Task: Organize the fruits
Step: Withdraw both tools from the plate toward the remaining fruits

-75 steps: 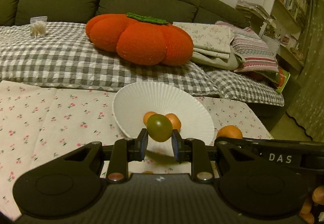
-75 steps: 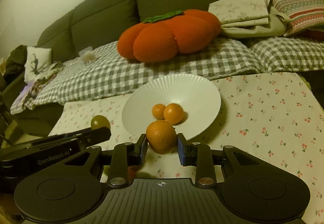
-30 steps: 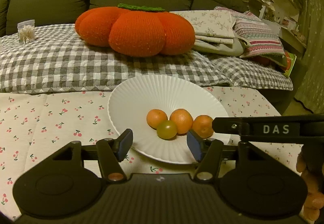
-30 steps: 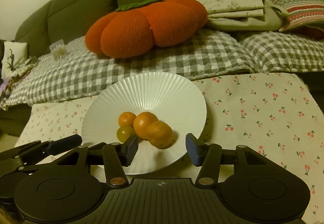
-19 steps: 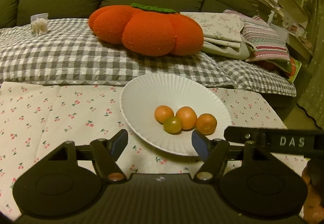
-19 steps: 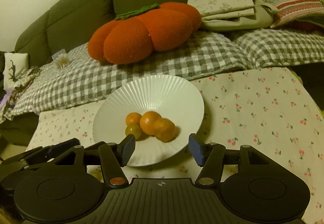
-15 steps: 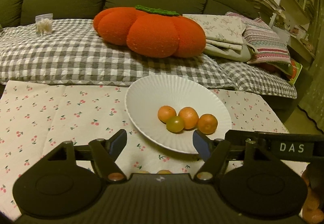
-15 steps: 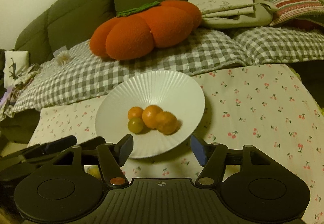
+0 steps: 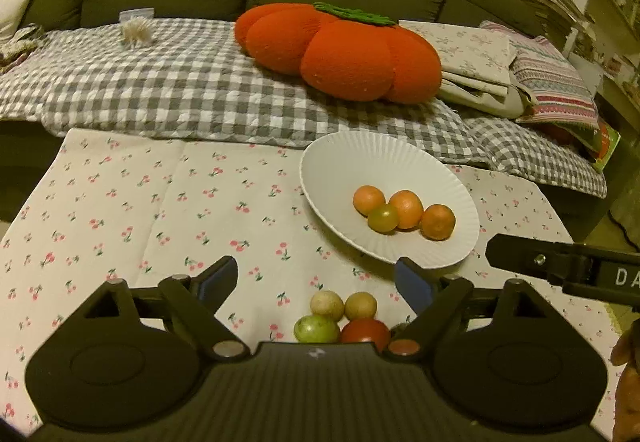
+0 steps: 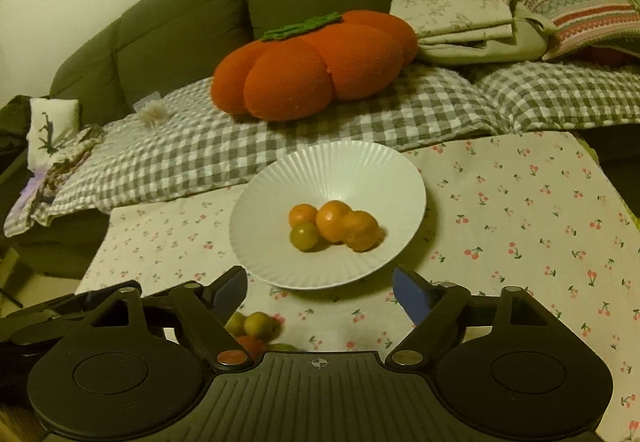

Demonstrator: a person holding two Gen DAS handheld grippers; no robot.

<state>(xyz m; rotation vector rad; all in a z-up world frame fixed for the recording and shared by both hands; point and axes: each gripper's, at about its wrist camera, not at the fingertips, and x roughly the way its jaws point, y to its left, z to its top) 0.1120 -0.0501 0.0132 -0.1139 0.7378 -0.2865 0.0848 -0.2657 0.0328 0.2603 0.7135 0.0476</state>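
Observation:
A white ribbed plate (image 9: 344,162) (image 10: 360,166) on the cherry-print tablecloth holds three oranges (image 9: 406,208) (image 10: 334,220) and a green fruit (image 9: 383,218) (image 10: 304,236). My left gripper (image 9: 316,278) hangs back from the plate, its jaws opening with nothing between them. Just in front of it lie loose fruits on the cloth: two pale ones (image 9: 327,305), a green one (image 9: 316,328) and a red one (image 9: 366,332). My right gripper (image 10: 320,292) is also opening and empty, near the plate's front rim; the loose fruits (image 10: 258,324) show at its left finger.
A grey checked blanket (image 9: 180,90) covers the sofa behind the table, with a big orange pumpkin cushion (image 9: 340,50) (image 10: 312,62), folded linens and a striped pillow (image 9: 552,86). The right gripper's finger (image 9: 560,266) crosses the left view at right. Shelves stand far right.
Both grippers let go of their fruit onto the plate, then drew back and up while their jaws widened. The loose fruits on the cloth have come into view.

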